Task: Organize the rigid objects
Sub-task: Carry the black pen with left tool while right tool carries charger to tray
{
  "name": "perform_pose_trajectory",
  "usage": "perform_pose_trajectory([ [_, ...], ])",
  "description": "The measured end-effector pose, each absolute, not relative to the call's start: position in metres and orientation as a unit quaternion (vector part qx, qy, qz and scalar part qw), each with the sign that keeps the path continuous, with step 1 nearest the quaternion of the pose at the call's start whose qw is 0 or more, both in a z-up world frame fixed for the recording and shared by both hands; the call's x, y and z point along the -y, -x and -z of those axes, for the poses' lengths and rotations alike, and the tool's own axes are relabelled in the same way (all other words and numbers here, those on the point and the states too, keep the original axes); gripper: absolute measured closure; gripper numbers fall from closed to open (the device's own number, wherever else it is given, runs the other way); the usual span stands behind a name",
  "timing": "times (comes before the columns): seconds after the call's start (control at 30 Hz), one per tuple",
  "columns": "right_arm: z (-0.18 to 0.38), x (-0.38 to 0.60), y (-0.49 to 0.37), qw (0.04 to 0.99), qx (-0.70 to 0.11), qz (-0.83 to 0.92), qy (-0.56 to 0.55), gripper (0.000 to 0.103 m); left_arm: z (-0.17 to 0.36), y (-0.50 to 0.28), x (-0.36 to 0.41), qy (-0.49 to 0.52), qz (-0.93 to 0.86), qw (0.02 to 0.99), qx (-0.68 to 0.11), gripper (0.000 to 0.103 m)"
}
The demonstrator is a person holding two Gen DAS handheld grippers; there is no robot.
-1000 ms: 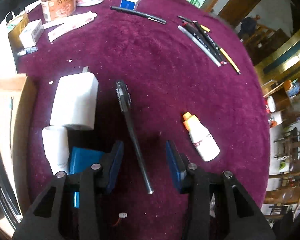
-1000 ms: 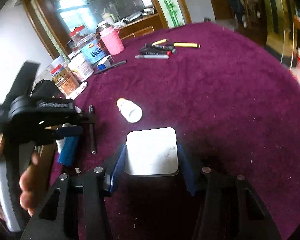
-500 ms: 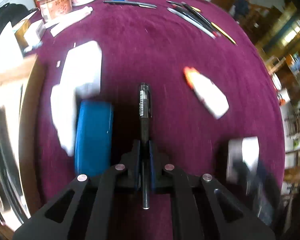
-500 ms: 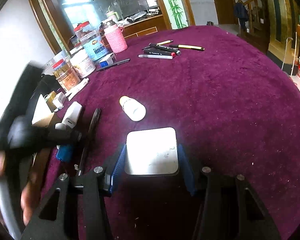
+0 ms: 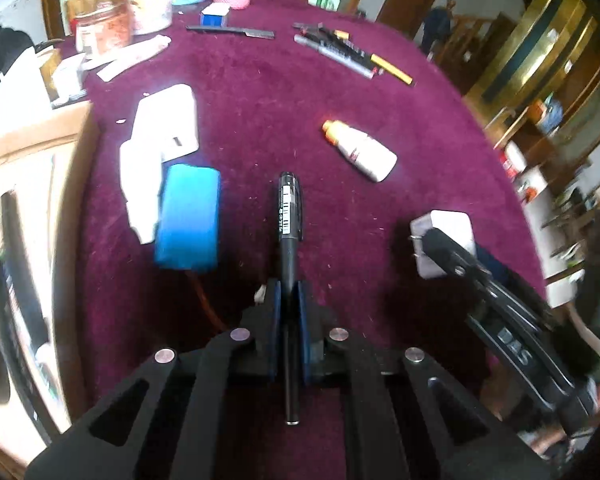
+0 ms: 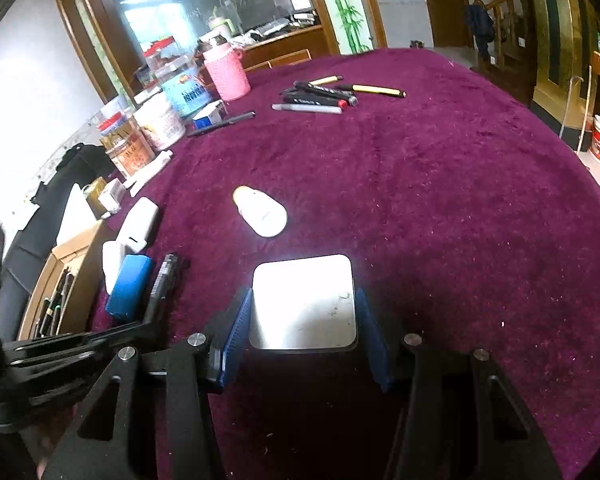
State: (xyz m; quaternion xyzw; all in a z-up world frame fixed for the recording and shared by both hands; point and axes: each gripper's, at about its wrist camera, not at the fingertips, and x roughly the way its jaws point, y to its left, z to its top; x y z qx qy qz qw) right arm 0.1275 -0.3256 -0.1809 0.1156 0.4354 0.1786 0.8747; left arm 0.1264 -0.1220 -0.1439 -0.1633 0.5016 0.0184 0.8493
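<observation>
My left gripper (image 5: 288, 292) is shut on a black pen (image 5: 290, 216). The pen points straight ahead over the purple tablecloth, its tail sticking back between the arms. In the right wrist view the left gripper (image 6: 140, 324) and the pen (image 6: 164, 278) show at the lower left. My right gripper (image 6: 303, 300) is shut on a white square block (image 6: 304, 304), both blue pads against its sides. From the left wrist view the right gripper (image 5: 440, 248) and the white block (image 5: 446, 226) appear on the right.
A white bottle with an orange cap (image 5: 360, 152) lies ahead. A blue block (image 5: 190, 220) and white adapters (image 5: 168, 128) lie on the left beside an open cardboard box (image 5: 32, 200). Several pens (image 5: 352, 54), jars (image 5: 108, 28) and a pink cup (image 6: 226, 74) stand at the far side.
The left gripper went from open around the pen lying on the cloth to shut on it, and moved with it so it now points straight ahead. The right gripper has stayed still with its block.
</observation>
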Motion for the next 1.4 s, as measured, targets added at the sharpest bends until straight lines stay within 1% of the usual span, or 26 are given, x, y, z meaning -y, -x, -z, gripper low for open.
perform_pose_trajectory([
  [0.1,0.179,0.324,-0.12,0.869,-0.438,-0.185,-0.135,0.056,0.133,-0.105,0.11,0.209,0.007,0.847,-0.488,0.097],
  [0.13,0.179,0.321,-0.115,0.856,-0.448,-0.203,-0.158,0.056,0.129,-0.098,0.106,0.216,0.009,0.85,-0.481,0.097],
  [0.23,0.171,0.301,-0.096,0.835,-0.452,-0.256,-0.182,0.056,0.113,-0.074,0.085,0.243,0.011,0.855,-0.458,0.097],
  [0.47,0.135,0.221,-0.071,0.814,-0.435,-0.359,-0.141,0.056,0.084,-0.028,0.013,0.304,-0.014,0.855,-0.42,0.097],
  [0.67,0.126,0.157,-0.074,0.787,-0.446,-0.409,-0.122,0.056,0.075,-0.004,-0.049,0.328,-0.059,0.857,-0.393,0.097],
  [0.83,0.127,0.114,-0.084,0.776,-0.459,-0.423,-0.091,0.056,0.081,-0.005,-0.095,0.334,-0.095,0.854,-0.387,0.097],
  [0.97,0.132,0.08,-0.101,0.767,-0.478,-0.422,-0.072,0.056,0.097,-0.021,-0.13,0.346,-0.107,0.842,-0.401,0.097],
  [1.13,0.138,0.057,-0.125,0.772,-0.494,-0.397,-0.049,0.056,0.118,-0.045,-0.155,0.339,-0.115,0.827,-0.433,0.097],
  [1.4,0.152,0.021,-0.15,0.747,-0.522,-0.41,-0.035,0.055,0.144,-0.065,-0.171,0.341,-0.117,0.81,-0.463,0.097],
])
